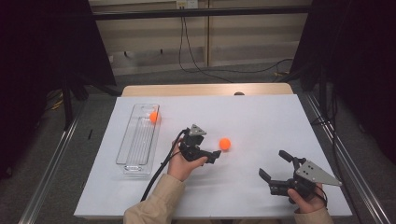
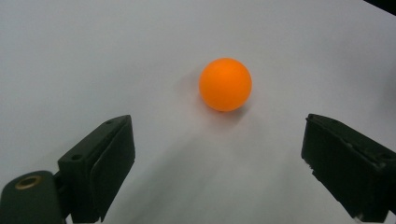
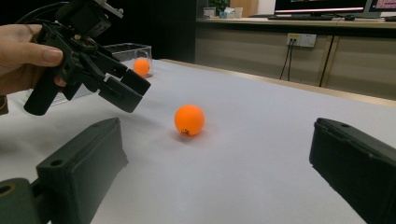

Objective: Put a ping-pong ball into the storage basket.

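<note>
Left hand-held gripper (image 2: 219,163) spread before orange ball (image 2: 225,84); high view adds clear tray (image 1: 138,140), second ball (image 1: 153,116).

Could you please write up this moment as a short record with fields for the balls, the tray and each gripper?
loose ball: orange ball on the white table, touching neither gripper
second ball: orange ball in the tray, at its far end
tray: clear plastic tray, left part of the table
left gripper: left gripper, jaws open, aimed at the loose ball, just short of it
right gripper: right gripper, jaws open, holding nothing, near the table's right front
</note>
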A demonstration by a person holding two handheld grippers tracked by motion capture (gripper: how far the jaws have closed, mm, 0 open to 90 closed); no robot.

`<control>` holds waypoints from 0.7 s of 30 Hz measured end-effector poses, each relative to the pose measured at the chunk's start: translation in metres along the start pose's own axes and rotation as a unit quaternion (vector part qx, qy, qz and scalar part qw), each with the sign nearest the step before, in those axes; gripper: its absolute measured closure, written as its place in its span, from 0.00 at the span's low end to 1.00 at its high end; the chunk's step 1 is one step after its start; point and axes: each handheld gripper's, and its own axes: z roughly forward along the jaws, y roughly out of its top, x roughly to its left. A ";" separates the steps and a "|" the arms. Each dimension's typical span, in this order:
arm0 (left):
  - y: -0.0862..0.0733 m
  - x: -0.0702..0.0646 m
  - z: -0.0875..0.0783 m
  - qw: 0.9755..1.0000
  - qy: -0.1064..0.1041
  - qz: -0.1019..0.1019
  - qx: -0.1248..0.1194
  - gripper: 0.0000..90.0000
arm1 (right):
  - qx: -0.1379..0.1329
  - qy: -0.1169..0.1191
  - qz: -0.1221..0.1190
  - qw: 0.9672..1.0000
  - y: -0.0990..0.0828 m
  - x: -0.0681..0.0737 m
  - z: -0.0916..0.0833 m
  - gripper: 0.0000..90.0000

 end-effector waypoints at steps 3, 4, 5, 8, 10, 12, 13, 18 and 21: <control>0.000 0.000 0.001 1.000 0.000 -0.001 0.001 0.11 | 0.000 0.001 -0.001 1.000 0.000 0.000 0.000 0.03; 0.000 0.000 0.001 1.000 0.000 -0.001 0.001 0.11 | 0.000 0.001 0.000 1.000 0.000 0.000 0.000 0.03; 0.000 0.000 0.001 1.000 -0.001 -0.001 0.001 0.11 | 0.000 0.001 -0.001 1.000 0.000 0.000 0.000 0.03; 0.000 0.000 0.003 1.000 -0.001 -0.003 0.002 0.11 | 0.000 0.001 -0.002 1.000 0.000 0.000 0.001 0.03; 0.000 0.001 0.004 1.000 -0.001 -0.002 0.003 0.11 | 0.000 0.002 -0.001 1.000 0.000 0.000 0.001 0.03; 0.000 0.001 0.004 1.000 0.001 -0.001 0.003 0.11 | 0.001 0.001 -0.001 1.000 0.000 0.000 0.001 0.03; 0.000 0.001 0.004 1.000 0.001 -0.001 0.003 0.11 | 0.001 0.001 -0.001 1.000 0.000 0.000 0.001 0.03; 0.000 0.001 0.006 1.000 0.001 -0.001 0.003 0.11 | 0.000 0.001 -0.001 1.000 0.000 0.000 0.001 0.03; 0.000 0.002 0.007 1.000 0.002 -0.001 0.003 0.11 | 0.001 0.001 -0.001 1.000 0.000 0.000 0.001 0.03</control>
